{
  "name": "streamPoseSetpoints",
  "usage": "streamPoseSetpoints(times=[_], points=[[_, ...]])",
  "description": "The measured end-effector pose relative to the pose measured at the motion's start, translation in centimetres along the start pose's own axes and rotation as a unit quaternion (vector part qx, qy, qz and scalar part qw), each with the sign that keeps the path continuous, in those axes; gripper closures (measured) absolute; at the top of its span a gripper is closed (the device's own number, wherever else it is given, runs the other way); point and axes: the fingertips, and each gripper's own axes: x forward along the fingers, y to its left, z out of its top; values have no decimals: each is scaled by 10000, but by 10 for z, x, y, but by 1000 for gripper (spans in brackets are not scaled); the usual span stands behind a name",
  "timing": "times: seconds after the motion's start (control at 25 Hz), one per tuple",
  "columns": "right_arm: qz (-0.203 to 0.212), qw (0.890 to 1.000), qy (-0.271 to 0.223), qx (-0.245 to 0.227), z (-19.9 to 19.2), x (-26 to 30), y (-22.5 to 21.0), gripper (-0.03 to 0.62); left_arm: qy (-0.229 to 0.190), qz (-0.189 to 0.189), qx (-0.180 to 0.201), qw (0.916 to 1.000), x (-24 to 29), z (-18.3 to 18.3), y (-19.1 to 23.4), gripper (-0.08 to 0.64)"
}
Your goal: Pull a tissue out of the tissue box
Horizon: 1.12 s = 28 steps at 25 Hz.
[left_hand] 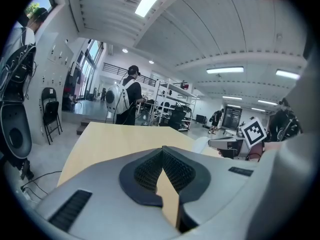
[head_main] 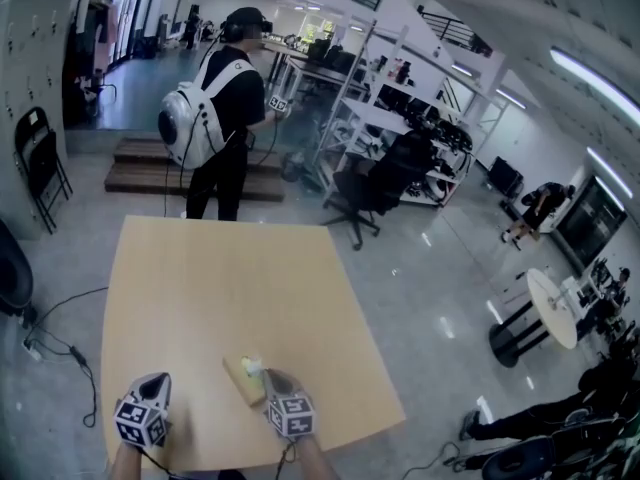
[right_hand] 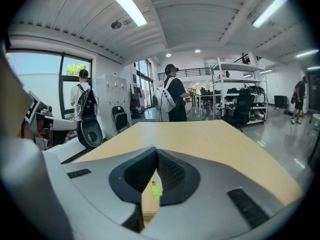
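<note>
A small tan tissue box lies near the front edge of the pale wooden table. A pale yellow-green tissue sticks up from its top. My right gripper is at the box's right side, jaws shut, and a sliver of the tissue shows pinched in the slit between its pads. In the right gripper view the right gripper points along the table. My left gripper hovers left of the box, apart from it. Its jaws are shut and hold nothing; in its own view the left gripper has only bare tabletop beyond it.
A person with a white backpack stands beyond the table's far edge. A black office chair and shelving are behind at the right, a round white table further right. A folding chair and floor cables are on the left.
</note>
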Motion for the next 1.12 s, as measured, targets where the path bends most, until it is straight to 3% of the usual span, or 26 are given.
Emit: streamPoseSetpoints(times=[0.72, 1.12], points=[[-214, 9943, -987, -331, 86, -44, 22, 583, -312, -42, 18, 9995, -34, 13, 3, 554], [-239, 9940, -1061, -72, 82, -54, 21, 583, -431, -114, 79, 9990, -40, 19, -2, 554]])
